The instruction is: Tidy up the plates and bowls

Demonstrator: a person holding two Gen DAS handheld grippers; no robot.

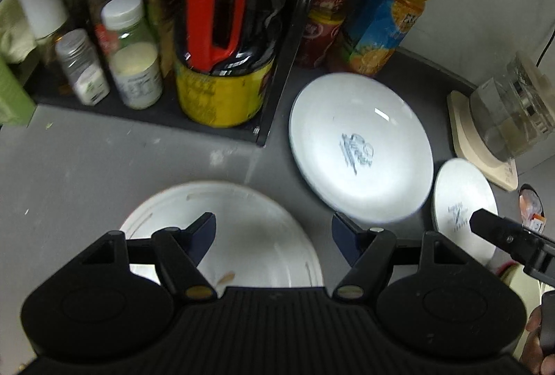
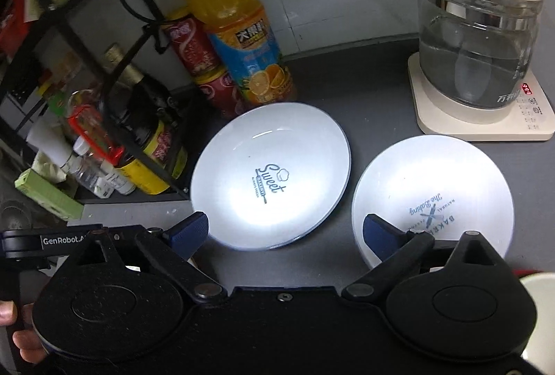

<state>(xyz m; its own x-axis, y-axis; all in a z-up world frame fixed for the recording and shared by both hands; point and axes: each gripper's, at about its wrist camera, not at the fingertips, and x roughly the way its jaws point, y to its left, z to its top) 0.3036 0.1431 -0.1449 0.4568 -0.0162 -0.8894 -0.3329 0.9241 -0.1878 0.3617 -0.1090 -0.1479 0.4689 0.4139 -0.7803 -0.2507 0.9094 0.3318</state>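
Plates (image 2: pixel 274 174) lie on the counter (image 2: pixel 364 90) below both open hand-held grippers (image 2: pixel 286 229).

The surface (image 2: pixel 364 90) is dark grey. The bigger plate (image 2: pixel 270 174) is white with a thin blue rim and dark blue lettering at its middle; the smaller plate (image 2: pixel 433 198) is white with paler blue lettering. The bowl (image 1: pixel 242 236) is white with brownish smears. The juice bottle (image 2: pixel 236 28) is orange-yellow with a blue label showing orange slices. Both cans (image 2: pixel 194 45) are red. The kettle (image 2: pixel 475 38) is clear glass on a cream base. Each hand-held gripper (image 2: pixel 286 231) is black with dark blue pads (image 2: pixel 190 229).
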